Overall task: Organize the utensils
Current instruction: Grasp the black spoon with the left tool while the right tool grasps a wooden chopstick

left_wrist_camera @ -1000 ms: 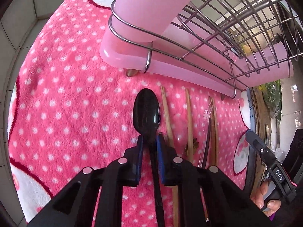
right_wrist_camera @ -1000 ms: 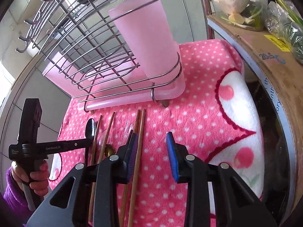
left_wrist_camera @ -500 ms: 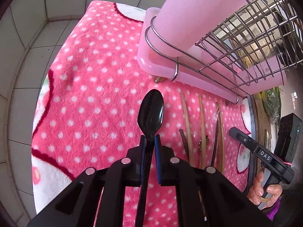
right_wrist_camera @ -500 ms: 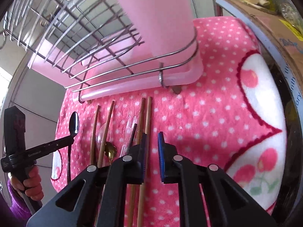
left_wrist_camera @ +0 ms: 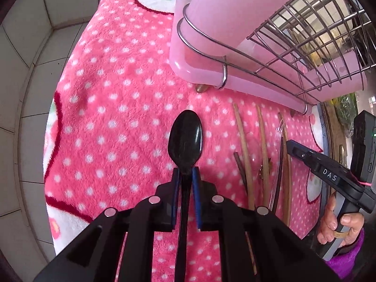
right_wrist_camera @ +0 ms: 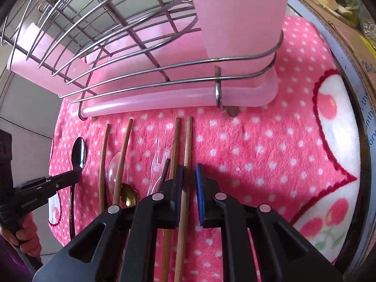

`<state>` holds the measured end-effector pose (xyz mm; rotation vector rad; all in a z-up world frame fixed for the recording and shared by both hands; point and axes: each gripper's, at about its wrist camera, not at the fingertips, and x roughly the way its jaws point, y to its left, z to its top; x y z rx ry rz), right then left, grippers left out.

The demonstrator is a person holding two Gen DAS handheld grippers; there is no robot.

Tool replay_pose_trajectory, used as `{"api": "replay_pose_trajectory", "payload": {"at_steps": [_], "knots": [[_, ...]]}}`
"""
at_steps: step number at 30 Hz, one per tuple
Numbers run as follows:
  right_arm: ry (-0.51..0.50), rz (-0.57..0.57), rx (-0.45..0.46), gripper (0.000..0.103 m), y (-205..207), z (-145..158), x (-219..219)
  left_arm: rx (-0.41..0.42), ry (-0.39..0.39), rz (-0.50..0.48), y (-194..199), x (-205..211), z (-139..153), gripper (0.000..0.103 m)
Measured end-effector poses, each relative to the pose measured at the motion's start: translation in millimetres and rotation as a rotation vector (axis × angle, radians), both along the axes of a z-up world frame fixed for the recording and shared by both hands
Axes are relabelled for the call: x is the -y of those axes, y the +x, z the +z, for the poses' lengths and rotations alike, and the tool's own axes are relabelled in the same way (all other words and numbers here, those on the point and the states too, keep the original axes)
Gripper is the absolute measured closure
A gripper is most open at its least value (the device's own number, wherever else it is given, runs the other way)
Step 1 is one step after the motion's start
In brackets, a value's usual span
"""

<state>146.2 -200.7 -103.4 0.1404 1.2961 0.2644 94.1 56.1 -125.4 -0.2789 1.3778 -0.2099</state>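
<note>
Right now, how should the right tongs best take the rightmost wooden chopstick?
Grip the rightmost wooden chopstick mid-shaft, from above, pads either side. It lies flat along the right tongs, whose jaws straddle it; its neighbour lies close on the left, so go narrowly.

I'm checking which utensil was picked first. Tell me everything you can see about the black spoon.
The black spoon is glossy, probably plastic, with an oval bowl and a long thin handle. The left gripper is shut on its neck just below the bowl, blue pads on either side, the handle running back between the fingers. The bowl points toward the pink drainer tray, over the pink dotted towel; whether it touches the towel cannot be told. It sits left of the wooden chopsticks.
</note>
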Motion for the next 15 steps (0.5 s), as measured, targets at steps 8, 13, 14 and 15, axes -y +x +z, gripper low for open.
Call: {"api": "replay_pose_trajectory", "payload": {"at_steps": [8,13,14,15], "knots": [[0.022,-0.015,-0.038,0.097,-22.2,3.5,31.9,-0.099,0.061,-0.086,22.2,17.0,-2.7,0.092],[-0.021,0.055,-0.067,0.096,-19.5,1.5,27.8,-0.148,0.092,-0.102,37.0,24.1,-3.0,0.091],[-0.034,0.07,-0.067,0.095,-18.5,1.2,25.5,-0.148,0.096,-0.103,35.7,22.2,-2.9,0.091],[-0.042,0.079,-0.064,0.095,-17.9,0.8,24.2,-0.147,0.1,-0.102,36.3,22.8,-2.7,0.091]]}}
